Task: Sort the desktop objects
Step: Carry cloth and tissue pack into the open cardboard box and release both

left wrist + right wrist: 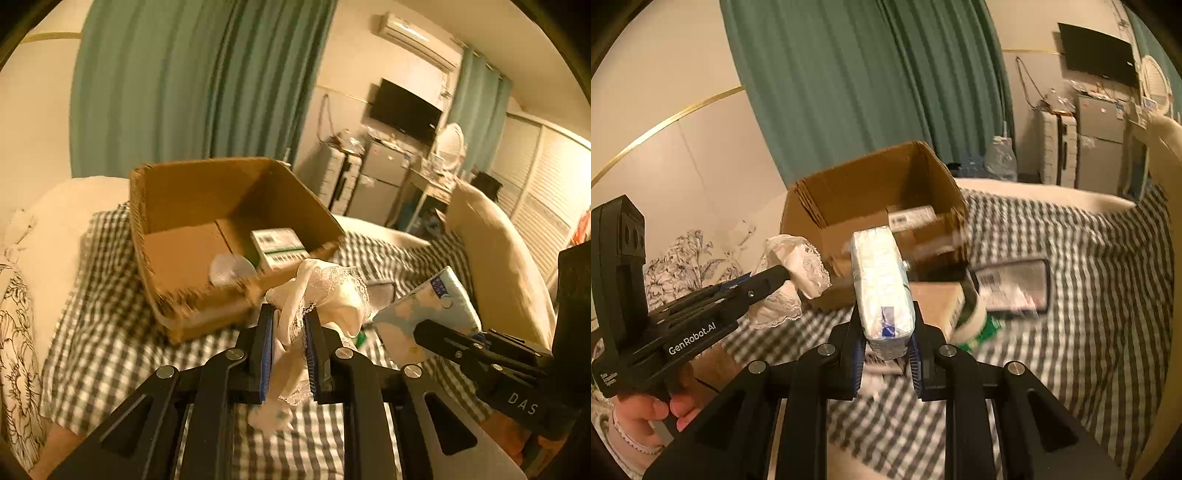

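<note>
Right hand-held gripper point(885, 354) clamped on tissue pack point(881, 284), long axis pointing toward cardboard box point(849, 199)

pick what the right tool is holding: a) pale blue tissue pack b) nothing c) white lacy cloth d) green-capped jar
a: in the right wrist view the right tool is clamped on a pale blue tissue pack, while the white lacy cloth sits in the left tool.
</note>
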A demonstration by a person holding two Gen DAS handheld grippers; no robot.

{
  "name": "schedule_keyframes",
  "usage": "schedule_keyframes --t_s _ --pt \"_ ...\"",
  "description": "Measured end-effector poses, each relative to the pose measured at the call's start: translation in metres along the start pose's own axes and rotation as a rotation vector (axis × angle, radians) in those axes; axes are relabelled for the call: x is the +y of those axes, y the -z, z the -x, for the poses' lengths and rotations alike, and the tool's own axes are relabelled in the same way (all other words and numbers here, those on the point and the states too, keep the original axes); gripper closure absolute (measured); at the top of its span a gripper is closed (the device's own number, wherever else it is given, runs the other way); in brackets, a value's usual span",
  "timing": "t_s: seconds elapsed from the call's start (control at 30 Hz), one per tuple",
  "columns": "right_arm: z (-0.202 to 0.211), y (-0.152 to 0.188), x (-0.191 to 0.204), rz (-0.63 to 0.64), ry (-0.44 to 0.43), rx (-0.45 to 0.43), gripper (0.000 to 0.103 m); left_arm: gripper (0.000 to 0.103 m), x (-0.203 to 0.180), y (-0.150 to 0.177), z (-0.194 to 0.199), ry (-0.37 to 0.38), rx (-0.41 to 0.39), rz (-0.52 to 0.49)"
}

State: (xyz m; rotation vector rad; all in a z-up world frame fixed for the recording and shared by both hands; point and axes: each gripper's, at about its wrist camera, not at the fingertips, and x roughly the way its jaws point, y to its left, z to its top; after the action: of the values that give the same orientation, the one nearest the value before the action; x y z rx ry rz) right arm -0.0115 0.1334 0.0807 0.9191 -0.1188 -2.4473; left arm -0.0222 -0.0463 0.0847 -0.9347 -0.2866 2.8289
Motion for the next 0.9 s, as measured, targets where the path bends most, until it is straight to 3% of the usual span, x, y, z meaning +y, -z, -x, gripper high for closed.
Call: schedule_keyframes --t_s 0.2,0.4,0.73,0.77,0.8,0.87,0.9 --pt "-0.033 -0.037 0.0 0.031 -0.017 -0.015 0.083 0.087 0.027 -0.035 -0.022 -0.032 -0.021 0.05" --pt "-0.082 -0.064 -0.013 -0.016 -0.046 -0.003 0.083 0.087 0.054 -0.064 -0.066 -0.073 -0.019 0.097" --pt "-0.151 -0.079 0.001 -0.012 -0.069 0.009 0.081 0.087 0.088 -0.058 -0.103 -0.068 -0.007 0.145" --pt "-0.154 -0.079 0.001 -0.014 -0.053 0.002 0.075 0.087 0.09 -0.057 -0.102 -0.067 -0.014 0.141" --pt "-0.156 -0.081 0.001 -0.022 -0.044 0.0 0.069 0.081 0.092 -0.058 -0.102 -0.069 -0.02 0.142" --pt "-0.154 -0.083 0.001 -0.043 -0.018 -0.009 0.042 0.055 0.096 -0.058 -0.1 -0.083 -0.021 0.151" --pt "-0.149 -0.085 0.0 -0.055 -0.013 -0.024 0.041 0.035 0.097 -0.056 -0.097 -0.086 -0.029 0.163"
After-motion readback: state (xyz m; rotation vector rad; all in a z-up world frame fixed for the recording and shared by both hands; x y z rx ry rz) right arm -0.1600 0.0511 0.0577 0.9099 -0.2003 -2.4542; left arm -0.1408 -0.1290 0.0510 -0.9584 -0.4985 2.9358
